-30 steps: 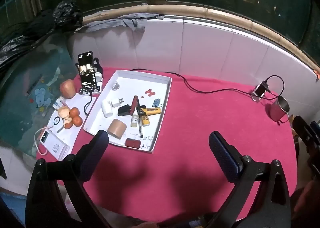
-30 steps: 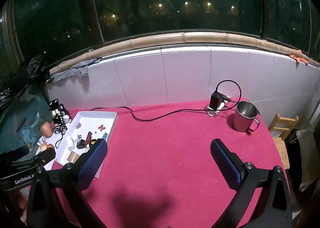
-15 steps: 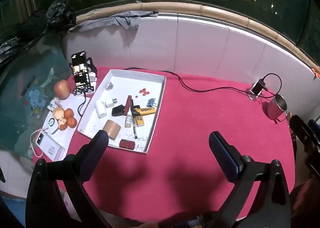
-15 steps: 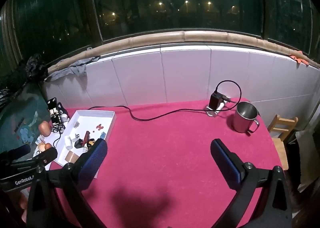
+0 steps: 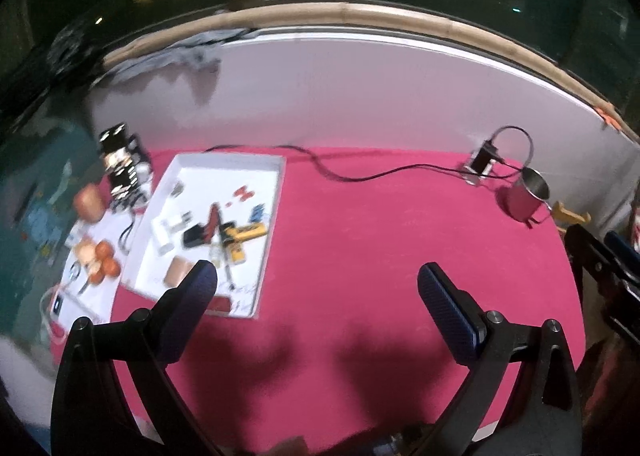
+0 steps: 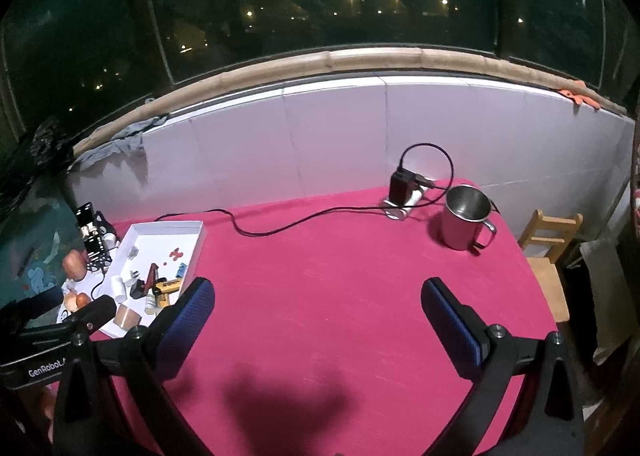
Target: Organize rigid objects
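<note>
1. Left gripper [image 5: 316,288]: jaws spread wide, nothing between them. It hangs above the red cloth [image 5: 360,256], with no contact.
2. Right gripper [image 6: 316,300]: jaws also spread wide and empty, above bare cloth.
3. Task items: all lie in the white tray [image 5: 276,192], ahead and to the left of the left gripper. The tray's near corner sits just beyond the left finger. From the right gripper the tray is far to the left.
4. Tray contents, as far as motion blur allows: a yellow tool [image 5: 244,234], a black block [image 5: 196,236], a tan roll [image 5: 178,272], a white bottle [image 5: 162,238], a red piece [image 5: 243,192]. Smaller parts cannot be identified.
5. Handling, judged: the items look small, stiff and light. They should not deform under the pads, but smooth plastic may slip or pivot.
6. Grasp points, judged:
   - Yellow tool: across its narrow width, near mid-length.
   - Tan roll: across its diameter, not on its end faces.
   - White bottle: across the body.
7. Caution: the central items lie touching or overlapping. Closing on one may drag its neighbour.
8. Steel mug [image 6: 466,216]: ahead and right of the right gripper, near the cable [image 6: 280,226]. It looks rigid; grip the wall or handle.
</note>
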### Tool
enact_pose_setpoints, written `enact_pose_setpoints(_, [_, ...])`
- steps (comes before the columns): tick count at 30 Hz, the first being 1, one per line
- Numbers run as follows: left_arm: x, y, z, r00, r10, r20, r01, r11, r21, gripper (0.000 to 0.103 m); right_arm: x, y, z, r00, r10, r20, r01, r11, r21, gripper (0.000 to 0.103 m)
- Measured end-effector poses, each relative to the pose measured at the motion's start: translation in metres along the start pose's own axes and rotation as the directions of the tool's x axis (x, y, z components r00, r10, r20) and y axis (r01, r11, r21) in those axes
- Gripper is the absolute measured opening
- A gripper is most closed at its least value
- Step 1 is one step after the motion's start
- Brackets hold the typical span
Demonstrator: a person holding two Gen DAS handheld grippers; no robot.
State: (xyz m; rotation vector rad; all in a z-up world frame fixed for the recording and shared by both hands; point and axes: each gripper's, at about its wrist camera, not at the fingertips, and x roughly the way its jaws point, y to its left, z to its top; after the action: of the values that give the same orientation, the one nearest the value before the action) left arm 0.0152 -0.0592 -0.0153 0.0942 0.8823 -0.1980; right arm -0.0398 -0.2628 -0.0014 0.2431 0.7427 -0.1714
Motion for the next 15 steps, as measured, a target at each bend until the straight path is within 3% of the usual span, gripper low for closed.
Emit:
enact_pose_setpoints(7, [0.046,-0.041,-0.021,0.995,-0.099,0.008,0.097,0.983,0.157,0.101,0.005,-0.023,-0.009,0.999,-0.042,-0.032,0.043,0.998,0.037,0.103])
enact_pose_setpoints(15, [0.138,-0.098,-0.086,0.979,-0.154,-0.137,0.192,0.921,0.338,0.101,-0.003,-0.062,-0.019,0.994,-0.103,-0.04,0.106,0.991,0.079,0.103])
